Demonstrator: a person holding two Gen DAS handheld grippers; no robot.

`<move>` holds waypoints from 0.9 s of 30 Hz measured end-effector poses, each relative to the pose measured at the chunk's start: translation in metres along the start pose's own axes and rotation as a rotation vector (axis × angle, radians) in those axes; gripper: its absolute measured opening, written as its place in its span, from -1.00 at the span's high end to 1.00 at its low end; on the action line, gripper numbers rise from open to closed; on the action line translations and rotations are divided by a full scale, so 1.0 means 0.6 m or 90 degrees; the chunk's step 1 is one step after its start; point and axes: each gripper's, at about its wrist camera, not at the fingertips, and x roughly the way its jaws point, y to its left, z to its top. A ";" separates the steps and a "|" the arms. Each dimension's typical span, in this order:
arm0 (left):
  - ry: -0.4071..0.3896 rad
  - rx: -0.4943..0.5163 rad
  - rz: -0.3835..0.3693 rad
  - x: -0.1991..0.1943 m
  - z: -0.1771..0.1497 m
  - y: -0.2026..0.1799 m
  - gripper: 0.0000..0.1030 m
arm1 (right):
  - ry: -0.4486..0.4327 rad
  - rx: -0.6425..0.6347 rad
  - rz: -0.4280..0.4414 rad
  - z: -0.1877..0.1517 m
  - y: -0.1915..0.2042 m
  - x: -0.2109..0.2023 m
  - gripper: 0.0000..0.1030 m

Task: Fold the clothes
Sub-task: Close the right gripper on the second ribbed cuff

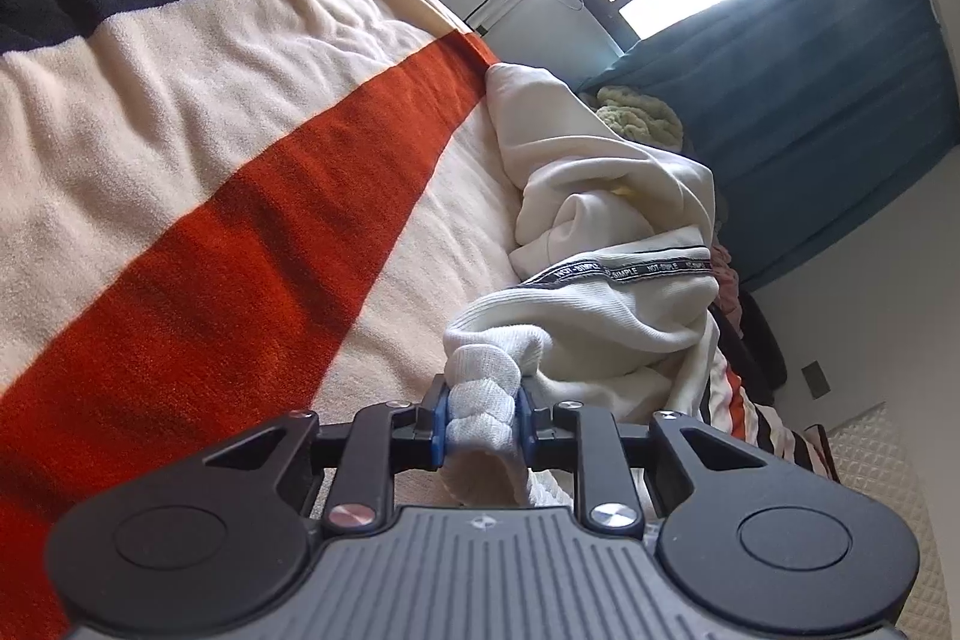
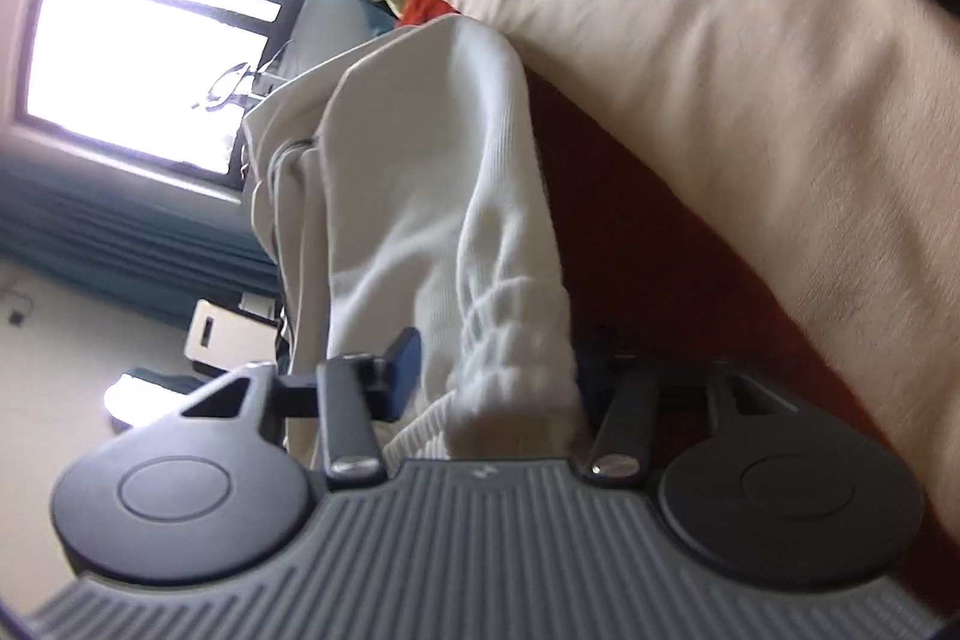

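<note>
A white garment (image 1: pixel 606 232) with a black lettered band lies bunched on the striped blanket (image 1: pixel 198 112). My left gripper (image 1: pixel 483 421) is shut on its ribbed cuff, which is squeezed between the blue pads (image 1: pixel 441 424). In the right wrist view the same white garment (image 2: pixel 432 172) stretches away from my right gripper (image 2: pixel 498 370). A thick bunch of ribbed cloth fills the space between its jaws, which stand fairly wide. Only the left finger (image 2: pixel 402 358) shows; the other is hidden behind the cloth. This view is blurred.
The blanket (image 2: pixel 720 100) has cream, orange and dark navy stripes and covers the bed. A pale green knitted throw (image 1: pixel 642 112) lies at the bed's far end. Teal curtains (image 1: pixel 810 100) and a bright window (image 2: pixel 150 28) are beyond. The floor (image 1: pixel 870 460) lies to the right.
</note>
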 end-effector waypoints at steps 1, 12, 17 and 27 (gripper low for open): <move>0.000 0.000 -0.001 -0.001 0.000 0.000 0.53 | -0.007 -0.004 0.006 -0.001 0.003 -0.008 0.44; 0.017 -0.014 -0.001 0.012 -0.004 0.004 0.37 | -0.052 -0.056 0.009 -0.008 0.029 -0.049 0.61; 0.028 -0.025 0.018 0.025 -0.005 0.011 0.18 | -0.029 0.010 -0.001 -0.003 -0.002 -0.038 0.53; 0.036 -0.030 0.021 0.033 -0.011 0.018 0.00 | -0.019 0.025 -0.011 -0.004 -0.015 -0.019 -0.20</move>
